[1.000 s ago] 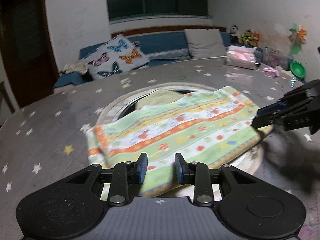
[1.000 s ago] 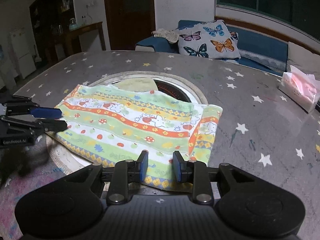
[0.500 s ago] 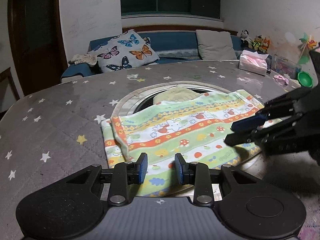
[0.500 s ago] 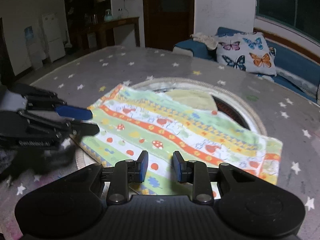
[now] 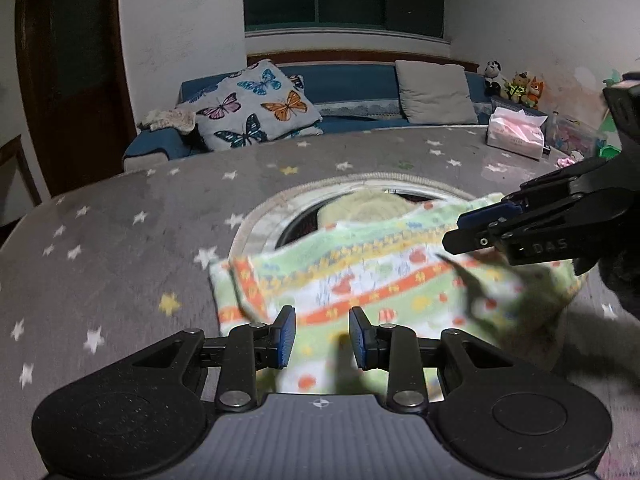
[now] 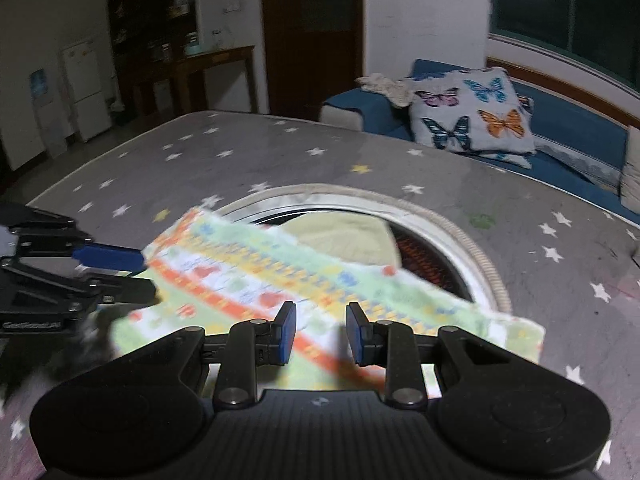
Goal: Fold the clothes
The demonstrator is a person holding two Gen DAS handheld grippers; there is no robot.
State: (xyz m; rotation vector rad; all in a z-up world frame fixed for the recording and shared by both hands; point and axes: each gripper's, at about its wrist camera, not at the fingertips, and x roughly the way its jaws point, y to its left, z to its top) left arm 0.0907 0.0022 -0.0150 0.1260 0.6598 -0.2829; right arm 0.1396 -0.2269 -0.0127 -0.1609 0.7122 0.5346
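Star-print table (image 5: 120, 208), striped cloth (image 5: 360, 264) under both parted grippers

Pale green folded cloth (image 5: 384, 280) banded with orange, yellow and white stripes, dotted with red and blue figures; grey star-printed table cover (image 5: 120, 240) scattered with white stars and a few yellow ones; white square cushion (image 6: 468, 114) printed with orange, blue, teal and purple butterflies; deep blue sofa (image 6: 560, 120); black grippers tipped with blue pads (image 5: 287, 336); pink tissue pack (image 5: 516, 132)

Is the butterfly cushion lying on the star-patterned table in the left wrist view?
No, the butterfly cushion rests on the blue sofa behind the table.
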